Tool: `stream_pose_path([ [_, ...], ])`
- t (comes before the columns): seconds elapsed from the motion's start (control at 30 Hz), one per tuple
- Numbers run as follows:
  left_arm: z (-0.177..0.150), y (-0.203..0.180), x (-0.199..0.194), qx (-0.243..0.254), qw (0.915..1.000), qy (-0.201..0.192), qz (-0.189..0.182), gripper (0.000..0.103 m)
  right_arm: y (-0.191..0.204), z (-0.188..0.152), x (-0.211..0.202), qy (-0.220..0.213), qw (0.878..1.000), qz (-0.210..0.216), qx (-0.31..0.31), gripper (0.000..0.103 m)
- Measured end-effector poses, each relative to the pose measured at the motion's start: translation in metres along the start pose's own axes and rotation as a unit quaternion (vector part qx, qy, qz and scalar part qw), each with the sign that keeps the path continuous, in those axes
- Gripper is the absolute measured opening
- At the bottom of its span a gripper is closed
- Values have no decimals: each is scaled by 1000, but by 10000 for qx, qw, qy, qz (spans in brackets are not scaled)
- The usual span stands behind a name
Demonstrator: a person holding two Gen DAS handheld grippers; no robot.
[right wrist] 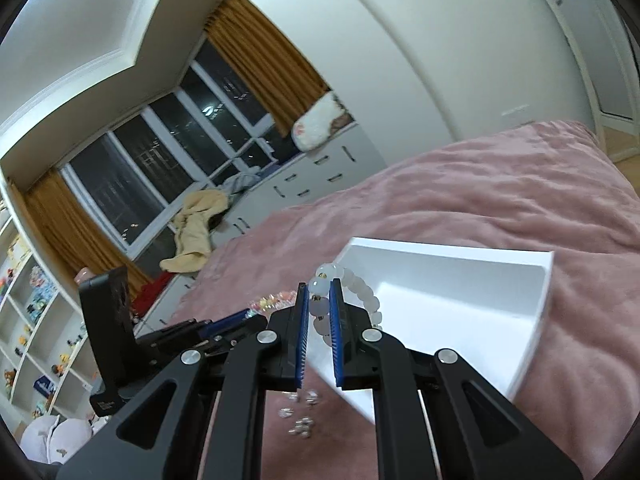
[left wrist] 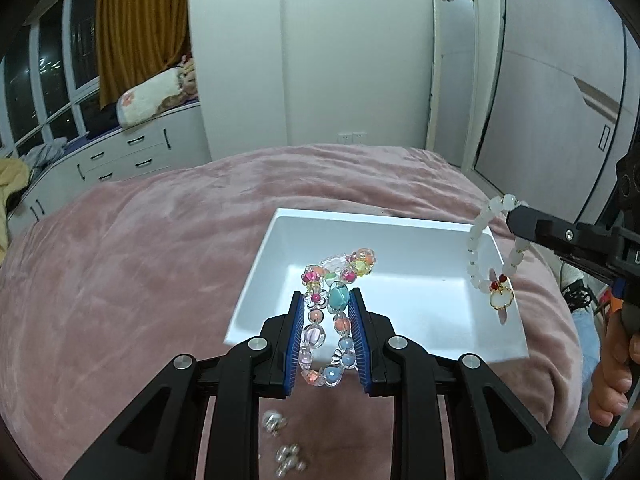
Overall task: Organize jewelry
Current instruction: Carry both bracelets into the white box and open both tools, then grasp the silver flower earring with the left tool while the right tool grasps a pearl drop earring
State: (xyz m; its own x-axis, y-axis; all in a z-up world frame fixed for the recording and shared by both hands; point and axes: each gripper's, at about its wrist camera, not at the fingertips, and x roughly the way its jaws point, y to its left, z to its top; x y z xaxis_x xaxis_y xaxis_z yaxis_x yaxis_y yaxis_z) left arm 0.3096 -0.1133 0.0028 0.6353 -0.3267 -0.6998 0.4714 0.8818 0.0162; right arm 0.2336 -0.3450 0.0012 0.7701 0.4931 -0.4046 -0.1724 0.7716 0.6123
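My left gripper (left wrist: 326, 300) is shut on a colourful beaded bracelet (left wrist: 328, 308) and holds it over the near left edge of a white tray (left wrist: 400, 292) on the pink bed. My right gripper (right wrist: 319, 290) is shut on a white beaded bracelet (right wrist: 360, 292) with a red and gold charm (left wrist: 500, 298). That bracelet hangs over the tray's right rim (left wrist: 494, 240) in the left wrist view. The tray (right wrist: 460, 304) lies just ahead of the right gripper. The left gripper (right wrist: 228, 320) shows at the left in the right wrist view.
Small silver jewelry pieces (left wrist: 286, 452) lie on the pink bedspread (left wrist: 140, 280) below the left gripper; they also show in the right wrist view (right wrist: 300, 424). White drawers (left wrist: 128, 156) and a window stand beyond the bed at the left.
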Motion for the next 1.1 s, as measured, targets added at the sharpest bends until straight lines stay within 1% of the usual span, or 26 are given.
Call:
stream_pose_path([
  [0.13,10,-14,34,61,9997,230,-11,27,-33,3,11,129,9995,-254,158,11],
  [0.23,11,-22,64,80,9989,467,58,27,-54,1,20,244,9985,-374,329,11],
  [0.27,11,-26,76,74,9982,596,76,27,-60,0,23,305,9980,-417,366,11],
  [0.37,8,-34,101,93,9967,798,70,28,-73,-6,36,497,9966,-515,418,11],
  [0.43,5,-36,116,23,9955,949,7,31,-78,-9,44,630,9955,-573,410,11],
  [0.53,2,-37,128,-32,9947,1027,96,32,-81,-15,55,791,9943,-581,426,11],
  [0.67,1,-32,127,-106,9945,1044,47,32,-81,-16,58,779,9946,-542,431,12],
  [0.7,1,-31,124,-122,9947,1023,33,37,-81,-15,59,802,9943,-563,410,12],
  [0.73,2,-29,120,-142,9951,979,27,46,-80,-14,59,810,9940,-617,390,17],
  [0.8,4,-23,108,-199,9966,794,30,58,-77,-10,55,738,9946,-613,385,34],
  [0.83,5,-19,101,-233,9971,724,1,59,-75,-9,52,681,9951,-622,369,49],
  [0.87,7,-17,97,-249,9973,692,-20,60,-72,-7,48,598,9957,-620,337,54],
  [0.93,8,-13,86,-272,9978,607,-46,68,-64,-3,42,534,9958,-692,288,56],
  [0.97,9,-11,78,-282,9982,531,-60,70,-60,-2,40,524,9956,-734,237,62],
  [1.0,9,-8,71,-278,9985,467,-54,76,-57,-1,39,498,9957,-763,194,65],
  [1.07,8,-4,58,-296,9989,355,-46,80,-46,1,33,439,9959,-788,97,76],
  [1.1,7,0,51,-322,9990,301,-62,82,-41,1,31,419,9958,-812,37,78],
])
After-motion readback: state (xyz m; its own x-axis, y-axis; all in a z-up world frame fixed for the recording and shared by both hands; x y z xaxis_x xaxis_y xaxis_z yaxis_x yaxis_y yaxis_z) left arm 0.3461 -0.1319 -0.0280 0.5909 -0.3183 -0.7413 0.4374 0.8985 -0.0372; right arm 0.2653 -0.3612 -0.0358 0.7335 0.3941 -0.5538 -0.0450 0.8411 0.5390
